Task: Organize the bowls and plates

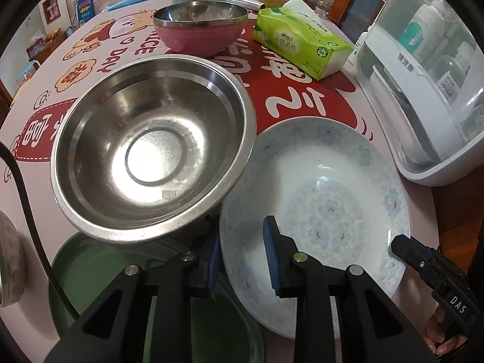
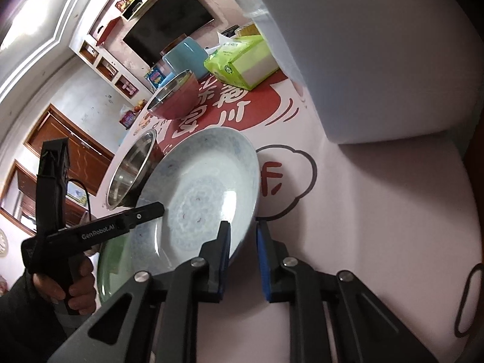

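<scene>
A: Gripping the floral plate (image 1: pixel 317 181) from both sides, are they?

B: Yes. The left claw (image 1: pixel 242 260) straddles the plate's near-left rim, one blue pad inside the dish and one outside, jaws narrow on the edge. The right claw (image 2: pixel 242 251) does the same at the opposite rim, pads close on either side of it.

A: Is the right one actually pressing?

B: Probably; the outer pad looks to meet the rim, though the angle makes contact hard to confirm.

A: Where does the plate sit?

B: Tilted, its left part lying over a green plate (image 1: pixel 99 278) on the bench (image 1: pixel 45 96). A steel bowl (image 1: pixel 151 148) also leans over the green plate, its rim just beside the floral plate.

A: Anything farther back?

B: A pink bowl (image 1: pixel 196 36) with a steel lining, and a green tissue pack (image 1: pixel 299 42) to its right. A white cabinet (image 1: pixel 423 96) stands at the bench's right edge.
</scene>
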`<state>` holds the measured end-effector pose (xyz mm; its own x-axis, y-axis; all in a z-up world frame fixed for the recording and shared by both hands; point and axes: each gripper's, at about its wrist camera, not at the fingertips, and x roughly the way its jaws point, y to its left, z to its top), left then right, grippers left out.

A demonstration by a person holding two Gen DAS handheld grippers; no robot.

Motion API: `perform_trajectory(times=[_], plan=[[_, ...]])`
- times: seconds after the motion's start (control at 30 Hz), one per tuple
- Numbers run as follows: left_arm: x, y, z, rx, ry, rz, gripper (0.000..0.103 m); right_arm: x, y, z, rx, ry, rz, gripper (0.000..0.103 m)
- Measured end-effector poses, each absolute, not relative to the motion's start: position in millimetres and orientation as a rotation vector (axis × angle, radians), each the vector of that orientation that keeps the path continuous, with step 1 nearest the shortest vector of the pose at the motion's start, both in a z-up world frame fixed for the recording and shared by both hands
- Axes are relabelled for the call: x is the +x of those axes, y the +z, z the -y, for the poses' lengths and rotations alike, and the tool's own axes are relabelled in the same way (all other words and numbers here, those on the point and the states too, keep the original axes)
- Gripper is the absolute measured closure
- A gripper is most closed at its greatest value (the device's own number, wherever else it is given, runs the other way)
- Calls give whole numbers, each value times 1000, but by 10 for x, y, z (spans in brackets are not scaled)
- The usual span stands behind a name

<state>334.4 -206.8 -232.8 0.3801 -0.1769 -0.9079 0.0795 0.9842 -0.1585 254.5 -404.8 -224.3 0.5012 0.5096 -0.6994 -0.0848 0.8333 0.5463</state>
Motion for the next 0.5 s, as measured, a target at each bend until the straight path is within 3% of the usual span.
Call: perform_trajectory(times=[0.5], plan=[[3344, -2348, 2052, -119, -152, -1158, 78, 2643, -2385, 4106, 614, 432, -1045, 86]])
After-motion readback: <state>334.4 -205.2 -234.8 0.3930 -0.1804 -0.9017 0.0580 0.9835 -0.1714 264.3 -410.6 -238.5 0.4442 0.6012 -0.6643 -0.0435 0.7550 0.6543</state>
